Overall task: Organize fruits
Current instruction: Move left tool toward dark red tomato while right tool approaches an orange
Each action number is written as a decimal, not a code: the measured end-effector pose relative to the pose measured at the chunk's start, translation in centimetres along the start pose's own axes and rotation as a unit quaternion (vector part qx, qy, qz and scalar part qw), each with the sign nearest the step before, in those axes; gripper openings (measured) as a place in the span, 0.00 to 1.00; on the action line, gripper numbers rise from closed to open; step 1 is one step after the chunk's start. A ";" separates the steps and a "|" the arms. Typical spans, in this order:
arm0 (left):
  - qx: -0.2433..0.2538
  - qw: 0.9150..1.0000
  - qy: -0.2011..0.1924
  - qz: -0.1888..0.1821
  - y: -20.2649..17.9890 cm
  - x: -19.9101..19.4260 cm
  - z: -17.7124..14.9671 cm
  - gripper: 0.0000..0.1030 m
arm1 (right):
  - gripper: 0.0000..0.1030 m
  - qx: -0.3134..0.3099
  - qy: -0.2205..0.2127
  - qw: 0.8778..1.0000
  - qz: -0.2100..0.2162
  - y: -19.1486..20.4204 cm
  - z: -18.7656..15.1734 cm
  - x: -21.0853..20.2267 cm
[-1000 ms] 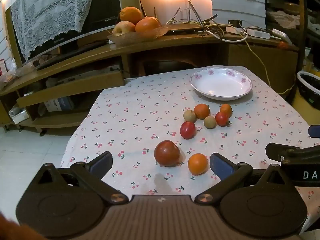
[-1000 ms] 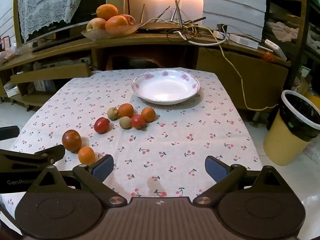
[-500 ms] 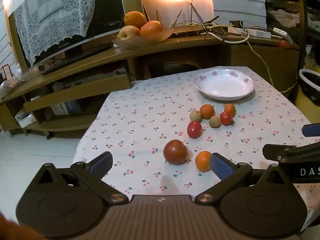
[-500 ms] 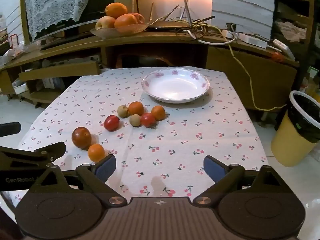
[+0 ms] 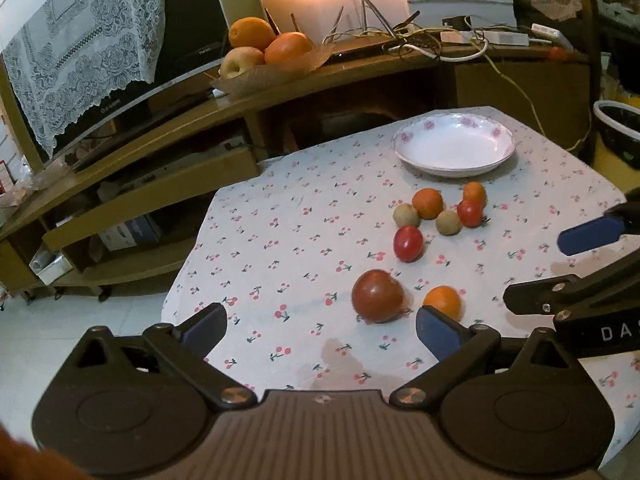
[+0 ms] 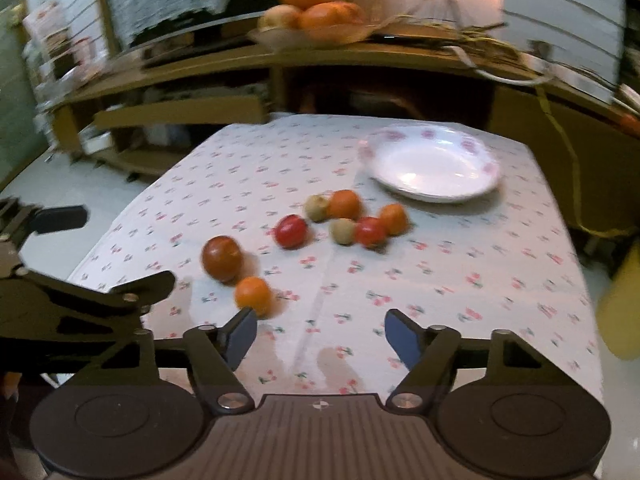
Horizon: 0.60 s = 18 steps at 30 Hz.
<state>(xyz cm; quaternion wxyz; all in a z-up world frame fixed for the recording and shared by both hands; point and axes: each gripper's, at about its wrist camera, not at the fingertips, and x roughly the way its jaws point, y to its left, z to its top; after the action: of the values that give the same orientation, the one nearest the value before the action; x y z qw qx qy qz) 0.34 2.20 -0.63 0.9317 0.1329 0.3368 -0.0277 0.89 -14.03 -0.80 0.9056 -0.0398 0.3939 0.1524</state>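
On the near left of the cloth-covered table (image 5: 280,216) | my left gripper (image 5: 320,326) spread, nothing between its pads | my right gripper (image 6: 320,338) just narrowing, still apart, empty | dark tomato (image 5: 377,296) and small orange (image 5: 443,302) just beyond my fingertips | six small fruits clustered nearer the empty white plate (image 5: 454,148), far right
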 end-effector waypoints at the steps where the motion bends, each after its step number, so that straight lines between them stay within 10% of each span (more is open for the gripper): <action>1: -0.001 1.000 0.002 -0.001 0.2 0.2 -0.2 1.00 | 0.67 -0.008 0.002 1.000 0.006 0.2 0.2 0.4; 18: -0.036 0.999 0.028 -0.011 2.5 2.4 -0.9 0.99 | 0.30 -0.070 0.073 0.988 0.113 2.2 1.8 6.6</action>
<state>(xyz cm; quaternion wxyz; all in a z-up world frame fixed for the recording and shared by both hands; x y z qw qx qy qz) 1.95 4.89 -2.23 0.9258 0.0961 0.3649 -0.0224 5.74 -10.00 -4.22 0.8463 -0.0693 0.4495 0.2772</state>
